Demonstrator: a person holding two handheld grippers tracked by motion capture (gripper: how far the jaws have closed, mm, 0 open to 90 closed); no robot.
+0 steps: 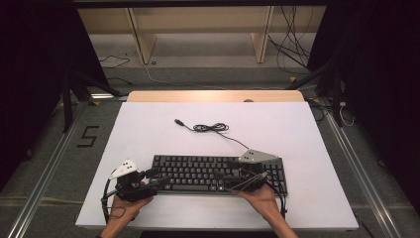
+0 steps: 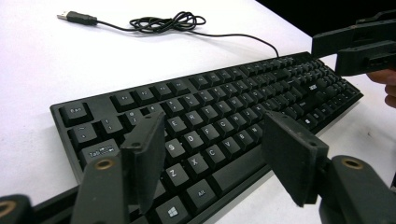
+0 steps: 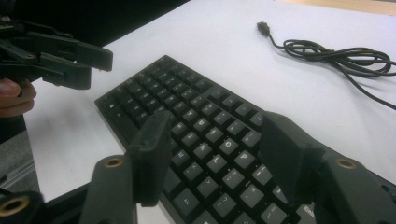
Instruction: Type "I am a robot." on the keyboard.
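Note:
A black keyboard lies flat on the white table top, near the front edge. Its thin black cable is bunched behind it and ends in a loose USB plug. My left gripper hovers over the keyboard's left end, jaws apart above the letter keys, holding nothing. My right gripper is over the right half, jaws also apart and empty. Each gripper view shows the other gripper farther off: the right one and the left one.
Bare white table surface lies to the left, right and behind the keyboard. A wooden strip borders the table's far edge. Beyond it stand wooden shelf legs with loose cables on the floor. Dark stands flank the table.

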